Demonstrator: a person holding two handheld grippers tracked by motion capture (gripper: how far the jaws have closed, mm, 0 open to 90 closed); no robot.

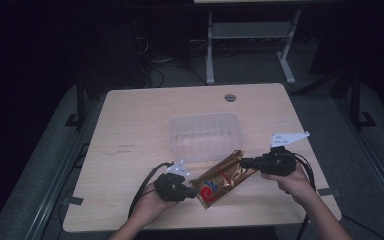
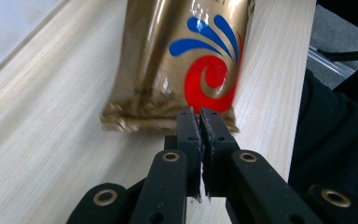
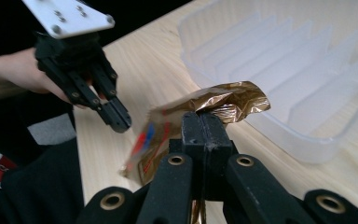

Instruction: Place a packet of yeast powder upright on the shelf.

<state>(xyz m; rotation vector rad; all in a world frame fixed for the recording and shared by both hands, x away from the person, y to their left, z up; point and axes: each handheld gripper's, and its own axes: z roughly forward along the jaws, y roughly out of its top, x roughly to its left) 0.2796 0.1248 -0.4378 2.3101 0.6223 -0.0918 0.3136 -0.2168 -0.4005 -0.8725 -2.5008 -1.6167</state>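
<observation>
A gold foil packet (image 1: 222, 177) printed with a red and blue swirl hangs slanted over the table's near edge, its upper end raised toward the right. My right gripper (image 1: 243, 162) is shut on that crumpled upper end (image 3: 233, 100). The left gripper (image 1: 194, 192) sits at the packet's lower end with its jaws together. In the left gripper view the packet (image 2: 182, 60) lies just past the closed tips (image 2: 199, 114). Seen in the right gripper view, the left gripper (image 3: 121, 123) stands a little apart from the packet's blurred lower end.
A clear ribbed plastic container (image 1: 176, 142) stands on the wooden table (image 1: 130, 125) just behind the packet, its wall (image 3: 307, 144) close to my right gripper. A round grommet (image 1: 230, 97) sits near the far edge. White table legs stand on the floor beyond.
</observation>
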